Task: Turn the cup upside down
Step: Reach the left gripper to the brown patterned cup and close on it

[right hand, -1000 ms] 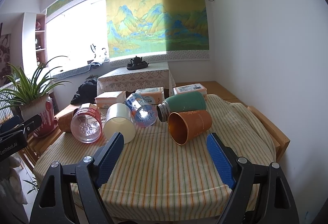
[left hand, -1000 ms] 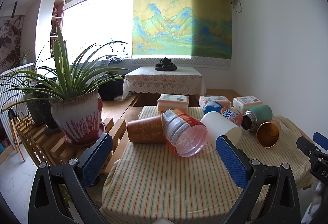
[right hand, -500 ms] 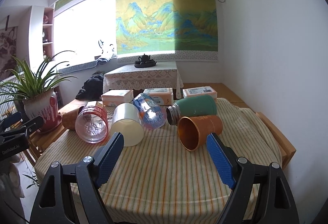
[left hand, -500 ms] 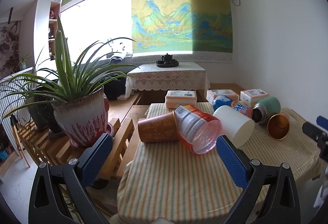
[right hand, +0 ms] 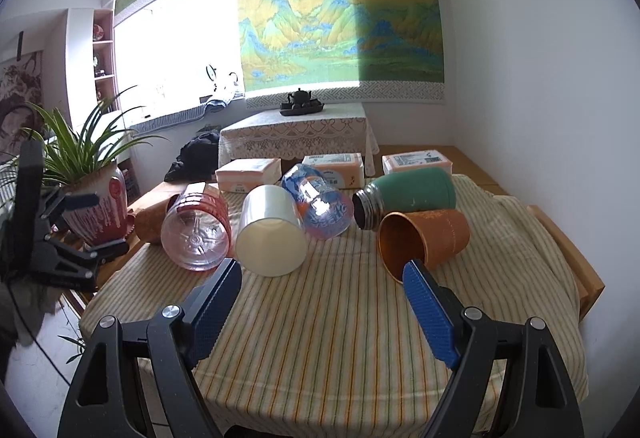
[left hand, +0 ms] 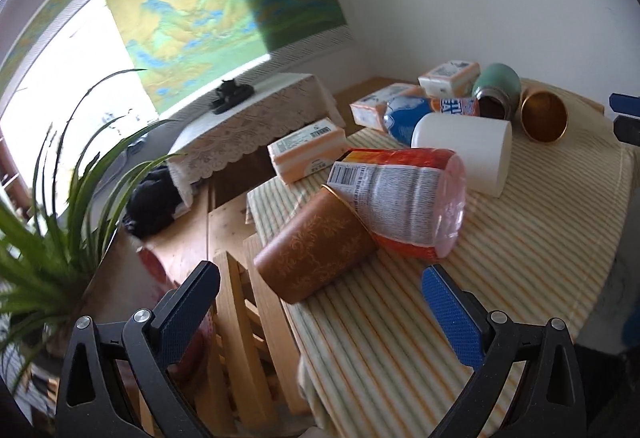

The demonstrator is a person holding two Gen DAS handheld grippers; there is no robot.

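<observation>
Because the brown patterned cup (left hand: 316, 244) lies on its side at the near left corner of the striped tablecloth (left hand: 500, 278), base toward the camera and mouth pointing far-right against the red-labelled plastic jar (left hand: 404, 199), the left gripper (left hand: 320, 298) is the nearer one, its jaws wide and empty with the cup just ahead between them. By my reading it is this cup's turn. The right gripper (right hand: 322, 296), also wide open, hovers near a second brown cup (right hand: 424, 238) lying mouth-forward on the right.
</observation>
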